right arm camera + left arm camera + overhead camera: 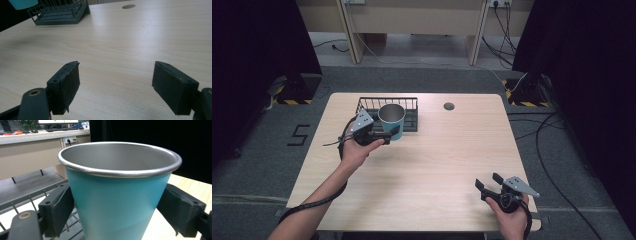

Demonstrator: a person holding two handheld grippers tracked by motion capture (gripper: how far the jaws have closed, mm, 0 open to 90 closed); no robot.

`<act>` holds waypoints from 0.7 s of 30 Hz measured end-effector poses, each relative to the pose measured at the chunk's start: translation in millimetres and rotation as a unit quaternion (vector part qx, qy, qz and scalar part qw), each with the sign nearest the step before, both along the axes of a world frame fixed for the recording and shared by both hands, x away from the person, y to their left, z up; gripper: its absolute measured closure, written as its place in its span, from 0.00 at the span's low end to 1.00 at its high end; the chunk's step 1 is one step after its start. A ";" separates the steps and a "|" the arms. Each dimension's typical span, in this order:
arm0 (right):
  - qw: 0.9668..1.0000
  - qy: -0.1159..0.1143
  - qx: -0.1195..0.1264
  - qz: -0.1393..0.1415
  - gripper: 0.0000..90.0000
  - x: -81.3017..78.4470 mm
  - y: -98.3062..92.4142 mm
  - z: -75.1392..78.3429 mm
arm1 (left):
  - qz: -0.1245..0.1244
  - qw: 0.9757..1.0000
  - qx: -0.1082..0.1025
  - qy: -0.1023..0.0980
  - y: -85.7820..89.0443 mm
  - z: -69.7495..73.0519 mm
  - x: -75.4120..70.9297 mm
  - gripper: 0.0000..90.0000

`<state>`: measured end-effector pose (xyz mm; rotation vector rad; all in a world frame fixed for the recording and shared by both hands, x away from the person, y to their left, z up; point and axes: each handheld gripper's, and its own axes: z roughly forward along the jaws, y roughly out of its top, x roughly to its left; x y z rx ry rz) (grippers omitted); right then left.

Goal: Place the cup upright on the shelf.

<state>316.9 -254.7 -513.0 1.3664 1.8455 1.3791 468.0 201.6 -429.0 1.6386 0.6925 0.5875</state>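
Cup (pixel 391 120) clamped by left hand-held gripper (pixel 388 134) at rack's (pixel 411 102) front edge.

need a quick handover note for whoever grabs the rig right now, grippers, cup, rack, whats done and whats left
Left gripper: jaws closed on the sides of the teal cup, held at the front edge of the black wire rack.
Right gripper: open, holding nothing, low over the near right part of the table.
Done: cup is gripped.
Left: likely setting the cup in the rack or on the table, then releasing; whether it touches the rack cannot be told.
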 end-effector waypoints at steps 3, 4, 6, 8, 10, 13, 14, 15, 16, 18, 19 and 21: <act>1.000 0.000 0.000 0.000 0.25 0.0 -0.1 0.0 | 0.004 1.000 -0.004 0.000 1.4 1.6 1.9 0.17; 1.000 0.000 0.000 0.000 0.25 0.0 -0.1 0.0 | 0.005 1.000 -0.005 0.000 1.9 2.2 2.5 0.17; 1.000 0.000 0.001 0.000 0.25 0.0 -0.2 -0.1 | 0.009 1.000 -0.007 -0.002 3.4 4.1 4.1 0.17; 1.000 0.000 0.001 0.000 0.25 0.0 -0.2 -0.1 | 0.010 1.000 -0.009 -0.002 4.0 4.8 4.7 0.17; 1.000 0.000 0.000 0.000 0.25 -0.1 -0.1 0.0 | 0.013 1.000 -0.012 -0.003 5.2 6.2 5.9 0.17; 1.000 0.000 0.000 0.000 0.25 -0.1 -0.1 0.0 | 0.017 1.000 -0.015 -0.004 7.0 8.4 8.1 0.17; 1.000 -0.001 0.001 -0.001 0.25 -0.1 -0.3 -0.1 | 0.019 1.000 -0.016 -0.004 8.0 9.8 9.7 0.17; 1.000 -0.001 0.001 -0.001 0.25 -0.1 -0.4 -0.1 | 0.020 1.000 -0.017 -0.004 8.3 10.4 10.4 0.17; 1.000 0.000 0.001 -0.001 0.25 -0.2 -0.4 0.0 | 0.021 1.000 -0.018 -0.004 8.7 10.8 10.9 0.17; 1.000 -0.001 0.001 -0.001 0.25 0.0 -0.4 -0.1 | 0.023 1.000 -0.019 -0.004 9.6 11.5 12.4 0.17; 1.000 -0.001 0.001 0.000 0.25 0.1 -0.4 -0.1 | 0.024 0.999 -0.020 -0.004 9.9 11.8 13.3 0.17; 1.000 0.000 0.002 -0.001 0.25 0.1 -0.3 -0.1 | 0.026 0.999 -0.021 -0.004 10.8 12.3 14.9 0.17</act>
